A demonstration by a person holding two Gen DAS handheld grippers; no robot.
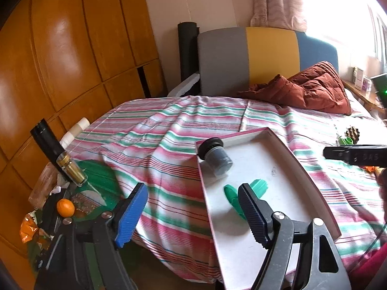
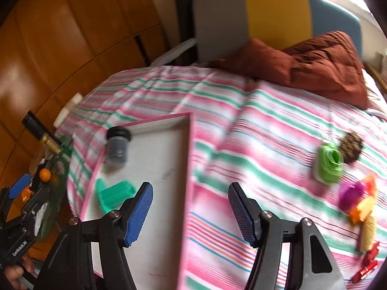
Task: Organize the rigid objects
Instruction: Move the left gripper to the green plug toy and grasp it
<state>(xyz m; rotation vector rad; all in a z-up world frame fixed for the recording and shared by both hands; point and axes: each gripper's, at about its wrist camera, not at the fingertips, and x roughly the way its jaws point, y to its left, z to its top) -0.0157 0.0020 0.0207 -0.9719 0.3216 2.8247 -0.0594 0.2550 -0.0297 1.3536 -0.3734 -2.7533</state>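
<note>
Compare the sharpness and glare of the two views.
Left wrist view: mostly sharp, the grey jar in the tray crisp; window blown out top right. Right wrist view: motion-blurred throughout, striped sheet and green container smeared; milder glare at the top right corner.

I am looking into a home bedroom. A bed (image 1: 169, 130) is lying under a pink, green and white striped sheet (image 2: 254, 130), backed by a grey, yellow and blue headboard (image 1: 266, 58). A rust-red quilted blanket (image 1: 312, 87) is bunching near it, wooden wardrobe doors (image 1: 72, 48) are lining the wall, and a curtain (image 1: 278, 0) is hanging by the bright window.
</note>
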